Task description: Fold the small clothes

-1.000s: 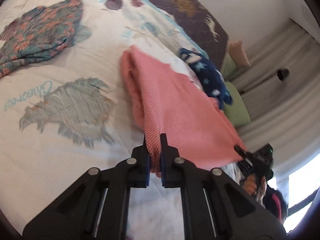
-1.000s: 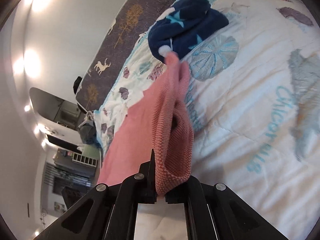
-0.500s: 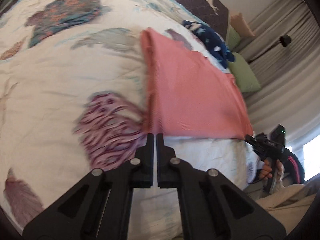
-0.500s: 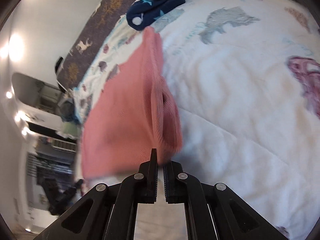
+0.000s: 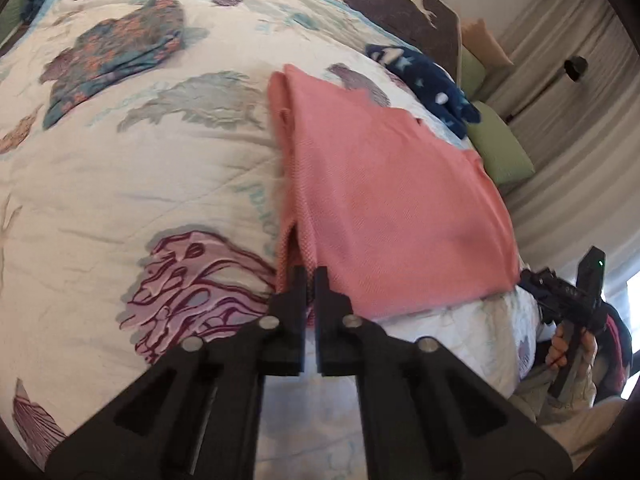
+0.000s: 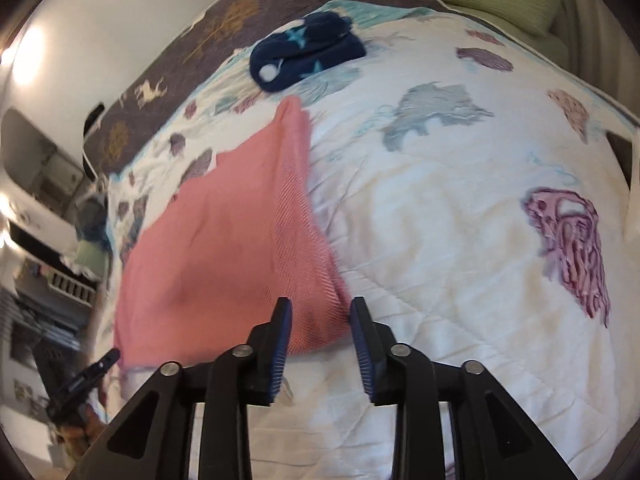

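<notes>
Your right gripper (image 6: 320, 312) has just been opening, its jaws letting go the pink cloth (image 6: 224, 248), now flat on the bed (image 6: 440, 240); your left gripper (image 5: 311, 280) stays pinched shut on its corner.

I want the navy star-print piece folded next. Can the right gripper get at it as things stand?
Probably yes. The right gripper is open, its jaws having just let go of the pink cloth. The navy star-print piece lies uncovered on the quilt beyond the pink cloth's far end.

Left gripper (image 5: 311, 276): jaws pressed together, pointing steeply down and forward. Right gripper (image 6: 320, 308): jaws have just been opening, now parted, angled down alike. Person's hand (image 5: 568, 344) grips its handle at right
</notes>
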`<state>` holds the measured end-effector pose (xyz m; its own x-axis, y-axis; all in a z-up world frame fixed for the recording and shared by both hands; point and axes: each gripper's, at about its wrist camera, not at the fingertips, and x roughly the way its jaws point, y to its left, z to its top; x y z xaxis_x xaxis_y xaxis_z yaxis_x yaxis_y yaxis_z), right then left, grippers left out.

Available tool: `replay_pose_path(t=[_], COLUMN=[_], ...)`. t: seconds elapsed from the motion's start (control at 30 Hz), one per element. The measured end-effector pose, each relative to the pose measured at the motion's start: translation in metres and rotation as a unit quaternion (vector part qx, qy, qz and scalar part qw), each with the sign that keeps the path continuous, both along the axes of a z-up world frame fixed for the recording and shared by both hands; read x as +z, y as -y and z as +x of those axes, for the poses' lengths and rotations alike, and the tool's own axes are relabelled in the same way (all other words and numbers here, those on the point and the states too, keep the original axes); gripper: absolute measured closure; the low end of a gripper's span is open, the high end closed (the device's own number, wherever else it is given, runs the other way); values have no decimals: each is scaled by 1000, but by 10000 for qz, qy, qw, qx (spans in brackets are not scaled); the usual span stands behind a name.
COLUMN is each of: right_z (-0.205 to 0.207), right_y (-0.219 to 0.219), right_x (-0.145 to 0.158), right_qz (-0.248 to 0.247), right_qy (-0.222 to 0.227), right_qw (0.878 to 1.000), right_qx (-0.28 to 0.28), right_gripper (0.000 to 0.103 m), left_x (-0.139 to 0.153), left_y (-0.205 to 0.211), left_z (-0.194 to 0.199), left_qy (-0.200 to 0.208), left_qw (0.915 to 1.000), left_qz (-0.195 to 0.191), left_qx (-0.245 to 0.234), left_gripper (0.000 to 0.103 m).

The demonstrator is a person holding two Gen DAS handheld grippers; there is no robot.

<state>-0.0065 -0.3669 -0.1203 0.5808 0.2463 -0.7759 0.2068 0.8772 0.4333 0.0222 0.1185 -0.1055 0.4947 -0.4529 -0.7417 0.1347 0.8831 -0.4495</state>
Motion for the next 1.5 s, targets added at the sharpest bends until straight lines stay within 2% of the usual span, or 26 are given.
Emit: replay_pose_path(t=[0.1, 0.23, 0.33, 0.4, 0.43, 0.53, 0.6, 0.7, 0.73, 0.8, 0.9, 0.93, 1.0, 1.07, 1.1, 1.13, 1.17, 1.23, 1.3, 1.37, 1.4, 1.5], right_z=[4, 5, 8, 10, 11, 15, 21, 38, 46, 64, 98, 110, 131, 151, 157, 162, 164, 163, 157, 157, 161, 189], right_y=[-9, -1, 4, 3, 1, -1, -2, -10, -15, -28, -47, -53, -57, -48, -40, -29, -20, -15, -24, -36, -41, -46], right_x=[-2, -11, -8, -5, -2, 5, 13, 28, 34, 41, 40, 36, 24, 2, -7, -14, -15, -8, 11, 24, 27, 22], right_qz=[-367, -315, -271, -374, -434, -599, -781, -1086, -1173, -1221, -1018, -1039, -1246, -1455, -1417, -1306, -1130, -934, -1068, -1203, -1274, -1383], right_qy=[-121, -215, -215, -203, -186, -106, 0, 271, 393, 588, 695, 663, 488, 116, 67, 31, 3, -17, 268, 521, 564, 315], right_qw=[9992, 9993, 9993, 9990, 9989, 9981, 9969, 9937, 9923, 9902, 9898, 9893, 9882, 9879, 9889, 9908, 9932, 9955, 9936, 9902, 9887, 9883], right_qx=[49, 12, -107, -110, -80, -19, -51, -2, 77, 327, 718, 784, 741, 532, 453, 353, 282, 172, 253, 478, 554, 567], right_gripper=[65, 63, 63, 62, 62, 62, 62, 64, 73, 85, 86, 86, 86, 90, 93, 100, 101, 100, 96, 95, 95, 95], left_x=[10, 3, -4, -2, 3, 20, 35, 55, 58, 53, 31, 23, 2, -9, -9, -8, -4, 3, 16, 28, 32, 28], left_y=[-14, -23, -9, -9, -11, -16, -12, 11, 24, 49, 77, 81, 83, 75, 72, 71, 72, 74, 71, 70, 71, 78], left_z=[-20, -31, -34, -32, -30, -21, -12, 7, 16, 34, 63, 70, 87, 88, 87, 85, 84, 84, 83, 88, 94, 118], left_qy=[279, 68, -24, -6, 79, 358, 651, 988, 1062, 1056, 783, 697, 474, 821, 890, 889, 868, 809, 882, 1061, 1125, 1081], left_qw=[9996, 9995, 9997, 9996, 9998, 9992, 9977, 9949, 9934, 9922, 9913, 9903, 9851, 9825, 9814, 9812, 9799, 9791, 9828, 9847, 9834, 9828], left_qz=[-70, -291, 104, 196, 168, 158, 155, -32, -51, 217, 798, 1004, 1607, 1624, 1636, 1648, 1739, 1826, 1608, 1370, 1420, 1484], left_qx=[82, -65, -220, -195, -109, 102, 138, -209, -436, -624, -699, -654, -385, -407, -460, -472, -455, -373, -236, -196, -127, -203], left_gripper=[99, 99, 99, 98, 98, 88, 88, 87, 85, 77, 71, 66, 64, 62, 62, 62, 62, 62, 61, 48, 47, 46])
